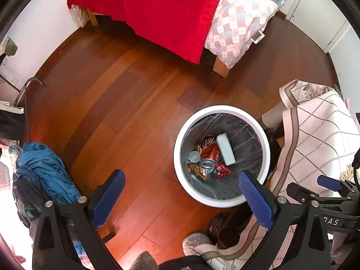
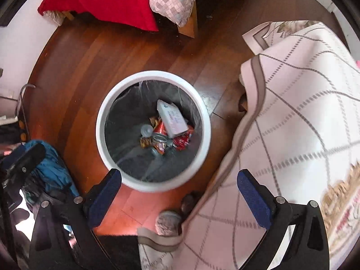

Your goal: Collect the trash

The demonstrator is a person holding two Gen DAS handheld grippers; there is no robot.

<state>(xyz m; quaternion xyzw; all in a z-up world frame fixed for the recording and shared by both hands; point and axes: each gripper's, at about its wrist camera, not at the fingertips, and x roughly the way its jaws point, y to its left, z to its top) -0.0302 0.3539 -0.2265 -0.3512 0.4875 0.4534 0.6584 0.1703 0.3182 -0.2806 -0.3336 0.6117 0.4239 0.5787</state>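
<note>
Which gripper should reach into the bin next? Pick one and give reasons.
Right, probably. The right gripper is open and empty, with the bin large and nearly centred ahead of its jaws. The left gripper, also open and empty, sees the bin smaller and off to its right.

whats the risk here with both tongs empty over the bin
1. The trash bin stands right beside the draped quilted blanket; the right tongs could snag the cloth or nudge the bin when moving off.
2. The bin's clear liner looks loose, so reaching in could catch it.
3. The red can and white box already lie inside; the left tongs are open and hold nothing, and no loose trash shows on the wooden floor, so more searching may be wasted.
</note>
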